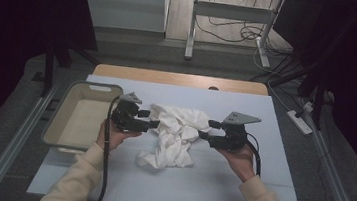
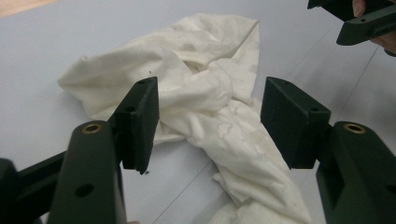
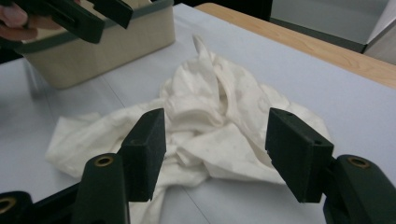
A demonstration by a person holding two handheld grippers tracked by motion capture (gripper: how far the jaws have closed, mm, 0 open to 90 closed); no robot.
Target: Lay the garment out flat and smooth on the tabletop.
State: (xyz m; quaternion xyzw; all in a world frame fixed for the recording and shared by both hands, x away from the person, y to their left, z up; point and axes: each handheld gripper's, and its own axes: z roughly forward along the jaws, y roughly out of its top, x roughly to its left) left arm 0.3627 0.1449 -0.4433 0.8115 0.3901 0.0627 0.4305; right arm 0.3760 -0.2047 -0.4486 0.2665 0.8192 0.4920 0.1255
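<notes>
A crumpled cloth (image 1: 175,135) lay mid-table (image 1: 237,187), with a tub (image 1: 59,118) at the left edge. Flanking the cloth, the left hand-held gripper (image 1: 154,119) and right hand-held gripper (image 1: 204,129) gaped wide, holding nothing.

The place looks like a lab or test room set up for recording. A pale blue sheet covers the wooden tabletop (image 1: 178,79), whose bare edge shows at twelve o'clock. Beyond it stands a metal desk frame (image 1: 192,26) with loose cables (image 1: 229,29) on the floor. A power strip (image 1: 300,122) lies at three o'clock, and dark curtains (image 1: 18,23) close both sides.
</notes>
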